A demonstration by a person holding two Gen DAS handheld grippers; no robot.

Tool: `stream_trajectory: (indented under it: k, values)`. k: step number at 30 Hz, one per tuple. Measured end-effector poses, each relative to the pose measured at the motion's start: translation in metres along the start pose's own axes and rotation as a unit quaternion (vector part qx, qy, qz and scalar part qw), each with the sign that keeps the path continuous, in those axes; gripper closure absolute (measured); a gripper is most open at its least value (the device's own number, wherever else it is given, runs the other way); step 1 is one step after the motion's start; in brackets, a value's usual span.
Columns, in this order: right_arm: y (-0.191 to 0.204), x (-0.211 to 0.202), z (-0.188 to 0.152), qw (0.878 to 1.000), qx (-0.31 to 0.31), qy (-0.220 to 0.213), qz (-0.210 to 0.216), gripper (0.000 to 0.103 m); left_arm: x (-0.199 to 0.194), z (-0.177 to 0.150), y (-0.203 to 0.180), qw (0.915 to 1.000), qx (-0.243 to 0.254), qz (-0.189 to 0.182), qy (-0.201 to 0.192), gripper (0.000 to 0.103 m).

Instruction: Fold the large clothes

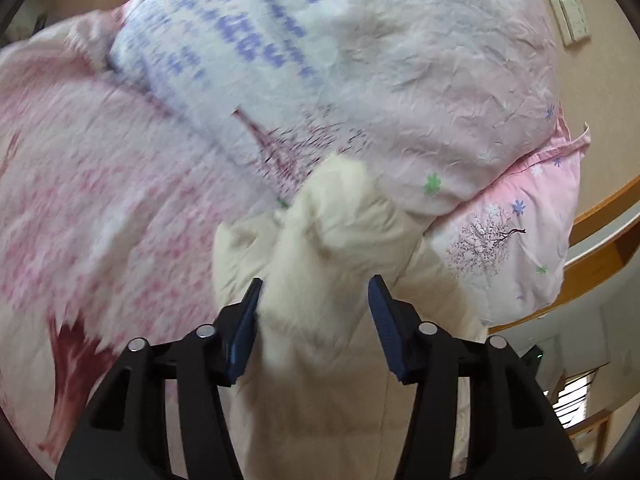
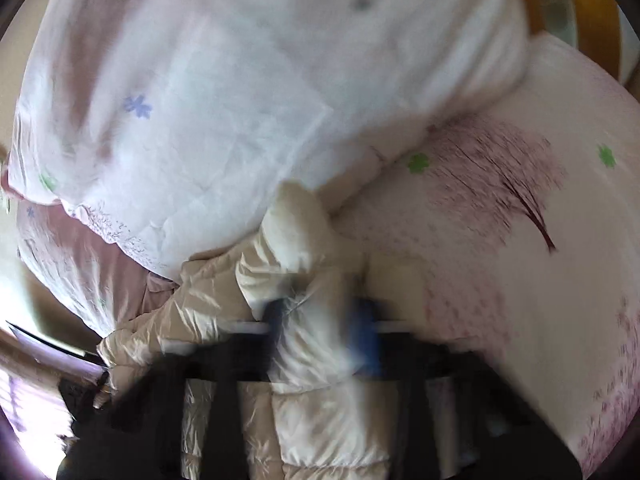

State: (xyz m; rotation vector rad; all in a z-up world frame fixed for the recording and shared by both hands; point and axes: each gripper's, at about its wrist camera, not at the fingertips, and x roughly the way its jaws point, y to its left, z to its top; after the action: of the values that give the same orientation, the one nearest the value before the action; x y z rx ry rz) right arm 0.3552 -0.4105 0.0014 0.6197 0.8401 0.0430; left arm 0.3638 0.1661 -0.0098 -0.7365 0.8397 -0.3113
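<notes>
A cream puffer jacket (image 1: 340, 240) lies bunched on a pink floral bed sheet (image 1: 120, 200). In the left wrist view my left gripper (image 1: 314, 300) is open, its blue pads (image 1: 244, 328) on either side of a fold of the jacket, with jacket fabric between them. In the right wrist view the jacket (image 2: 288, 248) is quilted and shiny. My right gripper (image 2: 324, 320) is badly blurred; jacket fabric sits between its blue pads (image 2: 366, 340), and I cannot tell if they are closed on it.
A pink and white quilt (image 1: 400, 80) is heaped behind the jacket, also in the right wrist view (image 2: 240, 100). A pillow (image 1: 512, 240) lies at the right. A wooden bed frame (image 1: 600, 208) and wall switches (image 1: 568, 12) are at the far right.
</notes>
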Motion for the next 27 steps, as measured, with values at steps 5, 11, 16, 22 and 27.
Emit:
stream_trajectory:
  k: [5,11,16,22,27]
  values:
    - [-0.004,-0.005,0.005,0.997,0.017,-0.057,-0.048,0.097,0.006,0.007,-0.009,0.9989,0.024,0.036,-0.020,0.094]
    - [-0.021,0.026,0.003,0.993,0.046,-0.003,-0.113,0.095,0.016,0.003,0.007,0.9973,-0.011,0.071,-0.011,0.096]
    - [-0.007,-0.009,-0.003,0.994,0.019,-0.037,-0.106,0.058,-0.007,0.001,0.008,0.9984,-0.019,0.049,-0.019,0.089]
    - [0.021,-0.059,-0.048,0.994,-0.071,-0.069,-0.043,0.057,-0.055,-0.029,-0.026,0.9955,0.061,0.043,-0.059,0.061]
    - [0.036,-0.056,-0.085,0.992,-0.113,-0.038,-0.033,0.057,-0.059,-0.067,-0.058,0.9889,0.139,0.035,-0.040,0.046]
